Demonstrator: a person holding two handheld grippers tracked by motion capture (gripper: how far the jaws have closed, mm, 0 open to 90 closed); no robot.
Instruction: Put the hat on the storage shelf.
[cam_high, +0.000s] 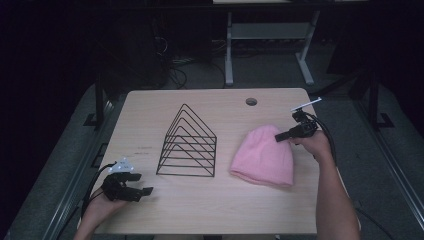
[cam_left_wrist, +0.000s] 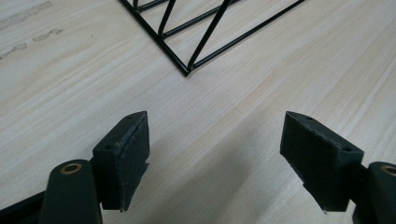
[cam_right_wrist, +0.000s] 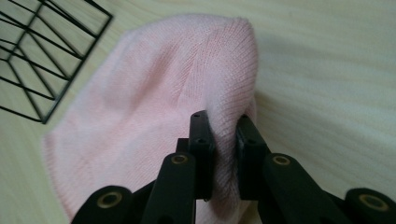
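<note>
right of wire rack (cam_high: 187, 142), pink hat (cam_high: 263, 156) lies flat on bench (cam_high: 220, 200). right tool (cam_right_wrist: 223, 128) pinched tight on fold at hat top, far side from rack. best lift slow, keep squeeze firm so knit not slip. left tool (cam_left_wrist: 215, 154) wide open, holds nothing, near rack front corner.

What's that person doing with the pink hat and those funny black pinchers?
A person holds a hand-held gripper in each hand at a wooden table. The right hand-held gripper has pinched a fold of the pink knitted hat, near its rounded top. The left hand-held gripper is open above bare table, holding nothing. A black wire rack stands between them, left of the hat.
</note>
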